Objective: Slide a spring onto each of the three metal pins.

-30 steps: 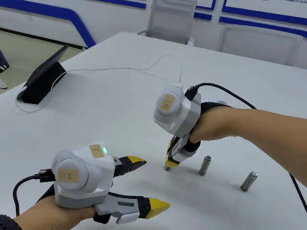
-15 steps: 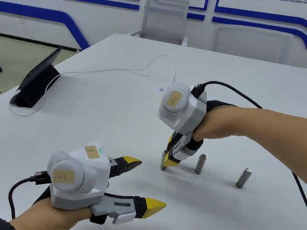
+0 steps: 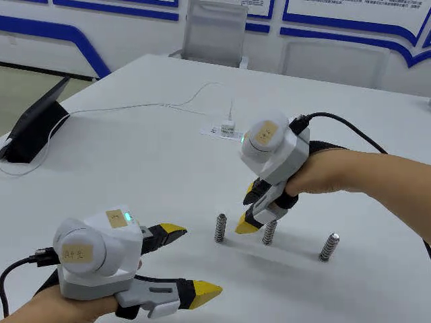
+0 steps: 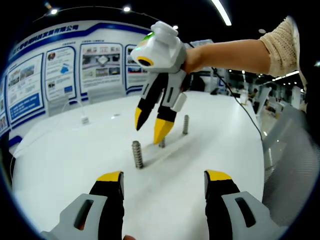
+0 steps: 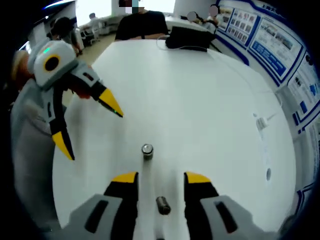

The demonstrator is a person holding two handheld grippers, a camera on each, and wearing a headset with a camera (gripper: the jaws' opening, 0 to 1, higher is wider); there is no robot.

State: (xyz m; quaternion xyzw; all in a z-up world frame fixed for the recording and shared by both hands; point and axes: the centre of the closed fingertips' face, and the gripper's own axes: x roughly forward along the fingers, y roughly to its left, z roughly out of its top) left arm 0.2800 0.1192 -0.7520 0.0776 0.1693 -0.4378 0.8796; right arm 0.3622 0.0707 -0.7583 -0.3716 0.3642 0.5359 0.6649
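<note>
1. Head view: three springs stand upright in a row on the white counter [image 3: 135,161], and the middle spring [image 3: 269,232] serves as the marker for everything else.
2. The left spring [image 3: 220,227] stands near the middle spring on one side and the right spring [image 3: 328,247] near it on the other. None of them touch.
3. The right claw [image 3: 248,208] points down just left of the middle spring, between it and the left spring. Its lower yellow tip is close above the counter.
4. In the right gripper view, the middle spring shows end-on in the gap between that claw's jaws, clear of both. The jaws stand moderately apart and grip nothing.
5. In the same view the left spring lies just beyond the middle spring, with a round metal end at its top.
6. The left claw [image 3: 190,262] is well to the left of the middle spring and nearer the person, its jaws spread wide and empty.
7. A black stand [image 3: 30,124] and a white cable [image 3: 155,104] lie far beyond the middle spring.
</note>
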